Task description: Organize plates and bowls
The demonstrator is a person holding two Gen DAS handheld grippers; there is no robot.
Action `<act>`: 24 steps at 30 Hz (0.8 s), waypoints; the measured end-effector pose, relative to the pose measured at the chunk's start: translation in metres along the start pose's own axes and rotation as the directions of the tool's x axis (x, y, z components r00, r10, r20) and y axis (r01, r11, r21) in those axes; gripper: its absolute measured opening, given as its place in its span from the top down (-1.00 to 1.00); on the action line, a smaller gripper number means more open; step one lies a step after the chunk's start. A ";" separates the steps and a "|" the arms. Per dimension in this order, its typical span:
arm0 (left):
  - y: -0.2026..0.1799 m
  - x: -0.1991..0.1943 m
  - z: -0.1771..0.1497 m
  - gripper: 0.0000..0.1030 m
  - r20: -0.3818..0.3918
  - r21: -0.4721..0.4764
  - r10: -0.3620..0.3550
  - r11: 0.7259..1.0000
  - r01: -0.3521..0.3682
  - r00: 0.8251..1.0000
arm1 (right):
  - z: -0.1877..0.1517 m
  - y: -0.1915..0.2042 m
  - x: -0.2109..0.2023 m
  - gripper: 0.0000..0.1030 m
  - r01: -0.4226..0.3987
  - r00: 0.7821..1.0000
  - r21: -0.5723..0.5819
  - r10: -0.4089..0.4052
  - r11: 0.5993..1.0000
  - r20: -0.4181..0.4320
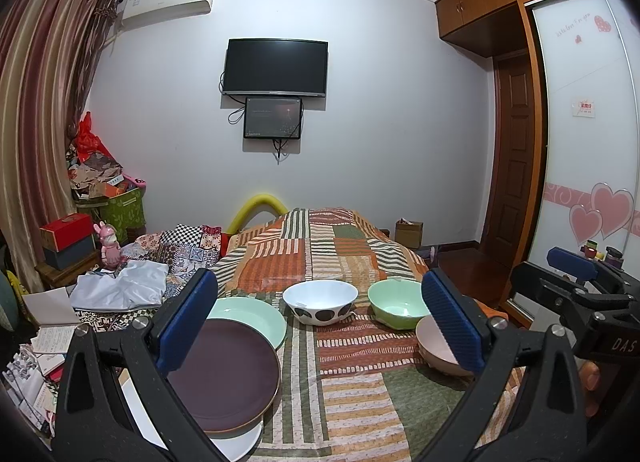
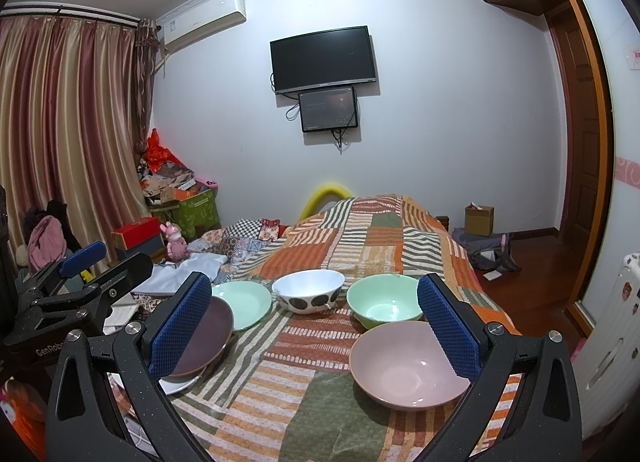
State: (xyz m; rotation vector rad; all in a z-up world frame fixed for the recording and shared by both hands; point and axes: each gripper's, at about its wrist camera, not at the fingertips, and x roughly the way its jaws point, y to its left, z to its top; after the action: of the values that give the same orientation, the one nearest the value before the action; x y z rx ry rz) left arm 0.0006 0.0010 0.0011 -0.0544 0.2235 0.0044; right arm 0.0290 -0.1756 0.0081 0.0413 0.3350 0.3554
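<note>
On the striped bedspread [image 1: 344,394] lie a dark purple plate [image 1: 228,378] on a white plate [image 1: 236,444], with a mint plate [image 1: 256,316] behind them. Further right stand a white bowl with black spots [image 1: 320,300], a green bowl [image 1: 394,302] and a pink bowl [image 1: 434,346]. My left gripper [image 1: 320,326] hovers open above the cloth, empty. The right gripper [image 2: 316,334] is open and empty too, over the cloth between the purple plate [image 2: 206,336] and the pink bowl [image 2: 404,366]. The right wrist view also has the spotted bowl [image 2: 308,290], green bowl [image 2: 382,302] and mint plate [image 2: 246,302].
Folded clothes [image 1: 124,286] and papers [image 1: 52,326] crowd the bed's left side. Boxes [image 1: 66,240] and a pink figurine [image 1: 110,246] stand beyond. A wooden floor [image 2: 532,274] and wardrobe [image 1: 580,142] lie to the right. A person's fingers [image 1: 592,382] hold the other gripper.
</note>
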 end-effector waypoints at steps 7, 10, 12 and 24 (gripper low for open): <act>0.000 0.000 0.000 -1.00 0.000 -0.003 -0.001 1.000 0.001 1.000 | -0.001 0.000 -0.001 -1.00 0.001 1.000 0.000 -0.001 1.000 0.001; 0.001 0.000 0.000 -1.00 0.001 -0.001 0.000 1.000 0.000 1.000 | -0.002 0.000 -0.001 -1.00 0.000 1.000 0.000 0.000 1.000 0.002; 0.001 0.000 0.000 -1.00 0.001 -0.001 0.000 1.000 0.000 1.000 | -0.002 0.000 -0.001 -1.00 0.000 1.000 0.000 0.000 1.000 0.001; 0.001 0.000 0.000 -1.00 0.001 -0.002 -0.001 1.000 0.001 1.000 | -0.001 0.001 -0.001 -1.00 0.000 1.000 -0.004 0.000 1.000 0.004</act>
State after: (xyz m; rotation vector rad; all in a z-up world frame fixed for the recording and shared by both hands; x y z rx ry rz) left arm 0.0001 0.0019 0.0007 -0.0570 0.2225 0.0034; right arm 0.0273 -0.1752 0.0072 0.0376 0.3307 0.3557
